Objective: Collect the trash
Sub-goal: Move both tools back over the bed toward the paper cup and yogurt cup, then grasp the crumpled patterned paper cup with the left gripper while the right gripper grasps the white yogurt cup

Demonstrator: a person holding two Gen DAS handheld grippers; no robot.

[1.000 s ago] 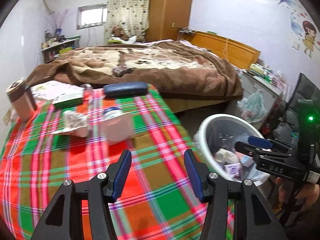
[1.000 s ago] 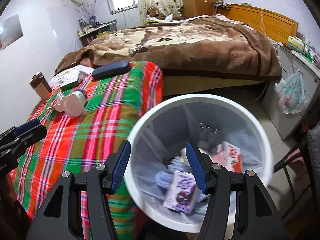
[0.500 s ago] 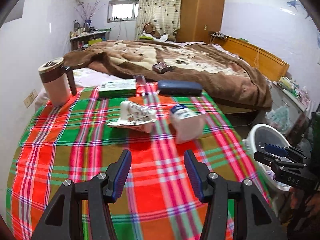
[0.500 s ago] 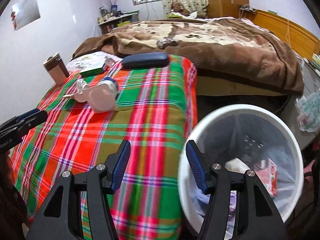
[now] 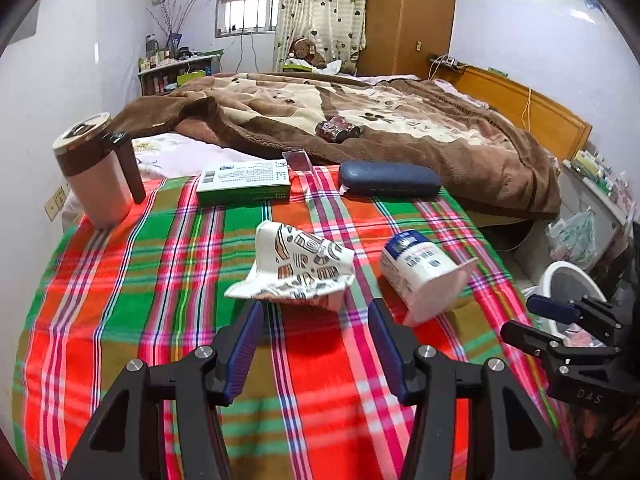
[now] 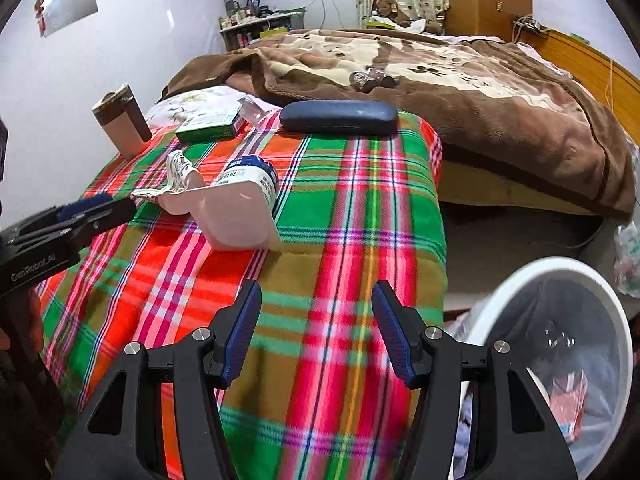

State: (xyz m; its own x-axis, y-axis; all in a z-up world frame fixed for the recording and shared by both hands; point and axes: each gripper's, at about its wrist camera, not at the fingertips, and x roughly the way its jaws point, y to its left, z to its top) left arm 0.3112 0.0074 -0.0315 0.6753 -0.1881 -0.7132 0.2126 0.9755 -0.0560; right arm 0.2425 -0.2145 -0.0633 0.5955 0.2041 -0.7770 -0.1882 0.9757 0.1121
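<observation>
A crushed patterned paper cup (image 5: 298, 270) lies on the plaid-covered table (image 5: 160, 264), just beyond my open, empty left gripper (image 5: 316, 344). A tipped white cup with a blue label (image 5: 420, 270) lies to its right; both also show in the right wrist view, the patterned cup (image 6: 178, 176) and the white cup (image 6: 240, 208). My right gripper (image 6: 318, 336) is open and empty above the table's right part. The white trash bin (image 6: 560, 356) with trash inside stands on the floor at the right; its rim shows in the left wrist view (image 5: 568, 276).
A brown-lidded mug (image 5: 98, 174), a green and white box (image 5: 244, 182) and a dark blue glasses case (image 5: 388, 180) stand at the table's far side. A bed with a brown blanket (image 5: 360, 128) lies beyond. A plastic bag (image 5: 572, 236) hangs at the right.
Both grippers have swung left, away from the bin and over the table. The left one has come close to the patterned cup. Both stayed open.
</observation>
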